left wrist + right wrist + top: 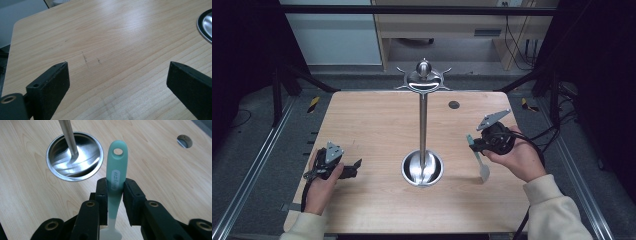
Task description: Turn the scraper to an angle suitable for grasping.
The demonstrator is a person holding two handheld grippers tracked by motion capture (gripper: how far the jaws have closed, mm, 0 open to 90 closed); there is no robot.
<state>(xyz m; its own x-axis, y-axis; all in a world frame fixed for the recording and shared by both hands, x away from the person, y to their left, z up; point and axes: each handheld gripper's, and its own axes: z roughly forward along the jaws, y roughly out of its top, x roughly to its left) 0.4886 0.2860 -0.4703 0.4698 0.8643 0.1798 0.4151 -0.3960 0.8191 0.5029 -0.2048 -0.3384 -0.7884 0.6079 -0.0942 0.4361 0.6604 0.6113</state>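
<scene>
The mint-handled spatula (116, 173), clamped in the right claw (115, 192), probably needs hanging on the utensil stand (423, 120) at ten o'clock; left claw (117, 82) gapes wide.

A steel hook stand (423, 125) rises from the wooden table (372, 120), near its round hole (454, 104).

Light wooden table (377, 115) with rounded corners, grain running side to side, on a dark metal frame. Small round hole (454, 104) near the far right edge. Near the middle front, round steel base (422, 169) of a tall utensil stand, resting directly on the wood.
</scene>
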